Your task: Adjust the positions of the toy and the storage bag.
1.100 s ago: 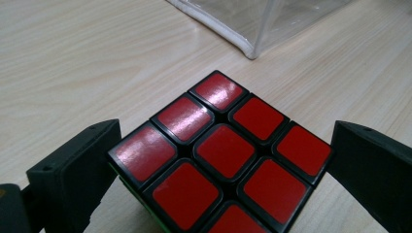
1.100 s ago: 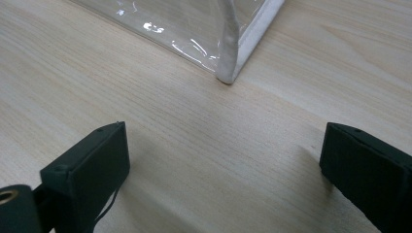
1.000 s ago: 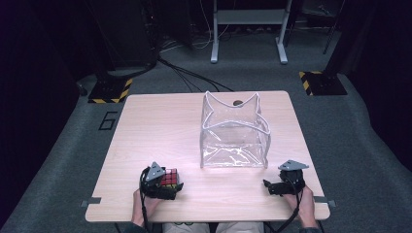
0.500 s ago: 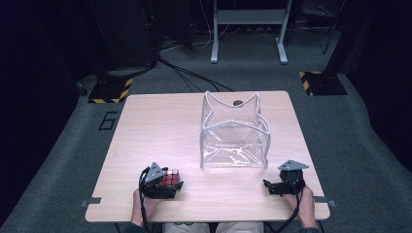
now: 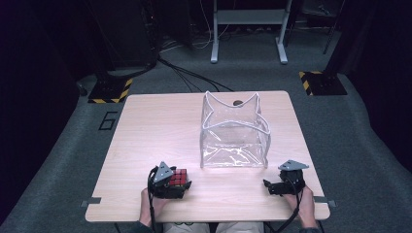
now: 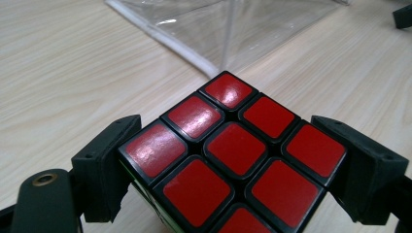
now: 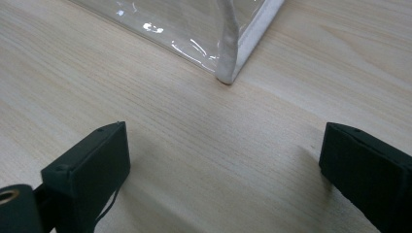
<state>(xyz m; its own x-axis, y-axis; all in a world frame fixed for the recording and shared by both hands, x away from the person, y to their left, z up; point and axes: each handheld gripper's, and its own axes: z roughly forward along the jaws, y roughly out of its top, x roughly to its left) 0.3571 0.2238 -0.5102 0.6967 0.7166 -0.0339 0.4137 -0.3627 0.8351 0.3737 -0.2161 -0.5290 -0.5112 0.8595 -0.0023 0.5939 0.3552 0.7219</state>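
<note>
From the high view, a pale wooden counter [image 5: 160, 131] carries a clear plastic bag [image 5: 234, 132] with white edging, standing open near the middle. At the near edge the left claw [image 5: 171, 183] grips a puzzle cube [image 5: 178, 177] with its red face up, and the right claw [image 5: 278, 186] rests near the counter's near right corner, well apart from the bag. A "6" [image 5: 108, 120] is marked on the grey floor left of the counter. In the left gripper view, the cube's red tiles [image 6: 233, 160] sit clamped between the two black jaws, with the bag's corner [image 6: 214, 68] just beyond; a green side tile seems to show below, though it is hard to tell. In the right gripper view, the jaws stand wide apart over bare wood, the bag's white-edged corner [image 7: 233, 53] ahead.
</note>
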